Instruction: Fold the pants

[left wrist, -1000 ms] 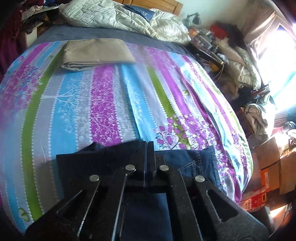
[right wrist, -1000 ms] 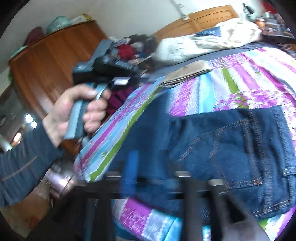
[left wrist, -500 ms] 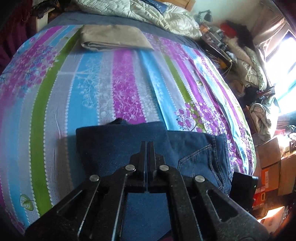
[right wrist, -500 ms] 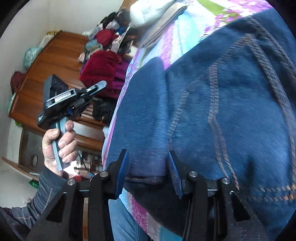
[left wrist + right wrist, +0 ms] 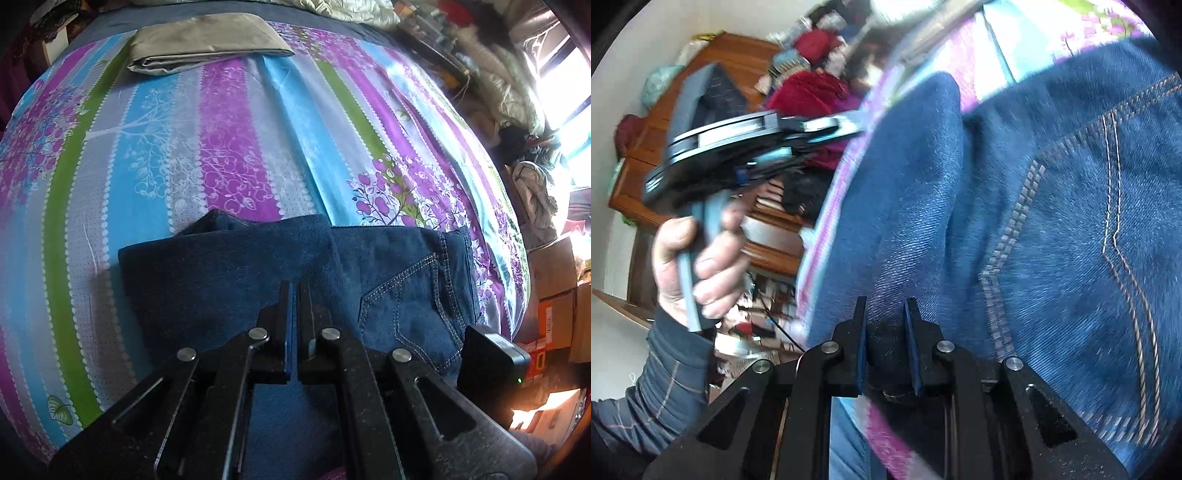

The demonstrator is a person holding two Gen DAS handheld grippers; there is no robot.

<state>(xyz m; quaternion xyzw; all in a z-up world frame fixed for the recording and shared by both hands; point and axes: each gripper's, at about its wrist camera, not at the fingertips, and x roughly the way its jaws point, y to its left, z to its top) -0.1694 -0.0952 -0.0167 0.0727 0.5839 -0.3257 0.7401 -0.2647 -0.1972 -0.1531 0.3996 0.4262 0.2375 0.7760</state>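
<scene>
The folded jeans [image 5: 295, 280] lie at the near edge of the bed [image 5: 229, 147], their long axis running crosswise, pocket end to the right. The right tongs [image 5: 885, 332] are nearer, at the near fold, parted a little with denim between the pads, apparently gripping it. The left tongs [image 5: 294, 325] hover above the jeans, clenched on nothing.
</scene>
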